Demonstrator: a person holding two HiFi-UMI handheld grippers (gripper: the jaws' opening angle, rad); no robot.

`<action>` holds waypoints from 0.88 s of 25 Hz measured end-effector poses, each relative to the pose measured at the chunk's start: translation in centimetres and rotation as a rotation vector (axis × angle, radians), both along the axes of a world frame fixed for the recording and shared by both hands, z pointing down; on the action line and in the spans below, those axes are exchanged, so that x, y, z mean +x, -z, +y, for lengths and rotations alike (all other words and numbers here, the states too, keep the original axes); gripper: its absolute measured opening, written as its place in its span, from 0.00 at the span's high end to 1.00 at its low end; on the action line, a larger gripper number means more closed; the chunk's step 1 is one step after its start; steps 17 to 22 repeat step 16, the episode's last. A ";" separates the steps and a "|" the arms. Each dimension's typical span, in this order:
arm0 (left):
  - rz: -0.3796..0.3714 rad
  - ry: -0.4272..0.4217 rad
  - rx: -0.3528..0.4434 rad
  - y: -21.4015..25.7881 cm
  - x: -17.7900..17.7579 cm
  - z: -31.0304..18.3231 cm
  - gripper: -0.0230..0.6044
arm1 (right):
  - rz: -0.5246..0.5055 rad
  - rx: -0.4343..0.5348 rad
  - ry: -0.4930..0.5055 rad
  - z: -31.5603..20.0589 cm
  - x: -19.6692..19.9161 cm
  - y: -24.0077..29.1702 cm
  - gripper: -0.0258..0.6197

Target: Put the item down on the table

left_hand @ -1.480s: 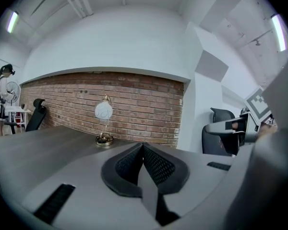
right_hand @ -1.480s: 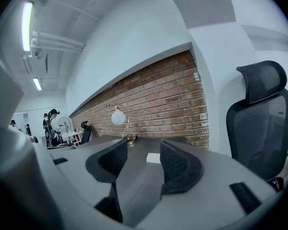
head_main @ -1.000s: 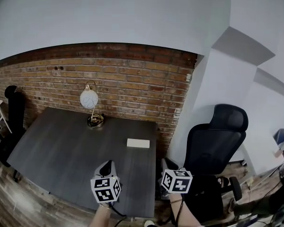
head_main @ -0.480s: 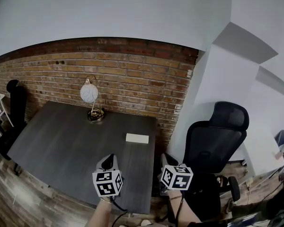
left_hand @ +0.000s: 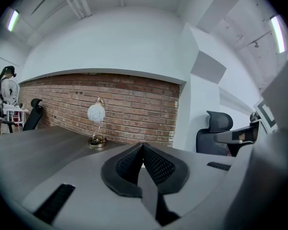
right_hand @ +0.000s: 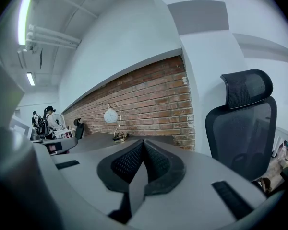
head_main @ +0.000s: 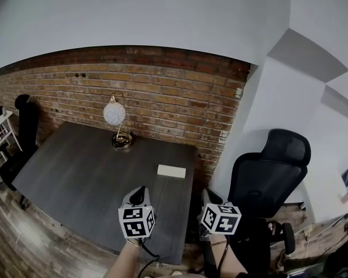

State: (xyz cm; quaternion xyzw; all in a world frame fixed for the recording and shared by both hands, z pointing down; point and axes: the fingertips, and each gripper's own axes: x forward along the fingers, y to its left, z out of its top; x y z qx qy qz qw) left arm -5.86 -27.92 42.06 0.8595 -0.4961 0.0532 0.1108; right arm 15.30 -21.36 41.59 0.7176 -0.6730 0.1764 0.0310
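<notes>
A flat white block [head_main: 171, 171] lies on the dark grey table [head_main: 75, 178], near its right edge and close to the brick wall. My left gripper [head_main: 138, 195] hovers over the table's near right part, short of the block, and its jaws are shut with nothing between them [left_hand: 143, 148]. Just off the table's right edge, in front of the black office chair, my right gripper [head_main: 207, 197] is held with its jaws also shut and empty [right_hand: 143, 145]. Both grippers point toward the wall. In the gripper views the white block does not show.
A small lamp with a white globe shade [head_main: 115, 114] stands on a brass base at the table's back, near the brick wall [head_main: 162, 100]. A black mesh office chair [head_main: 269, 178] stands at the right; another dark chair [head_main: 26, 123] at the table's left end.
My left gripper has moved a little forward over the table. The right gripper has hardly moved. The head view has shifted slightly.
</notes>
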 end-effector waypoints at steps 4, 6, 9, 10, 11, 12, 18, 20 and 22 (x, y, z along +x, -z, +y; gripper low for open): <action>-0.012 0.004 -0.001 -0.2 0.2 -0.1 0.93 | 0.006 0.003 0.014 -0.2 0.2 0.0 0.91; -0.016 0.007 -0.003 -0.2 0.3 -0.1 0.93 | 0.014 0.004 0.023 -0.3 0.3 0.1 0.91; -0.021 0.012 -0.005 -0.5 0.4 -0.1 0.93 | 0.023 0.000 0.036 -0.5 0.4 -0.1 0.91; -0.022 0.014 -0.006 -0.5 0.4 -0.1 0.93 | 0.025 -0.002 0.039 -0.5 0.4 -0.2 0.91; -0.023 0.015 -0.008 -0.6 0.5 -0.1 0.93 | 0.025 -0.003 0.042 -0.6 0.5 -0.3 0.91; -0.024 0.015 -0.009 -0.7 0.5 -0.2 0.93 | 0.025 -0.003 0.044 -0.7 0.5 -0.3 0.91; -0.029 0.011 -0.009 -0.7 0.7 -0.5 0.93 | 0.028 -0.004 0.051 -1.1 0.5 -0.3 0.91; -0.029 0.011 -0.009 -0.7 0.7 -0.5 0.93 | 0.028 -0.004 0.051 -1.1 0.5 -0.3 0.91; -0.029 0.011 -0.009 -0.7 0.7 -0.5 0.93 | 0.028 -0.004 0.051 -1.1 0.5 -0.3 0.91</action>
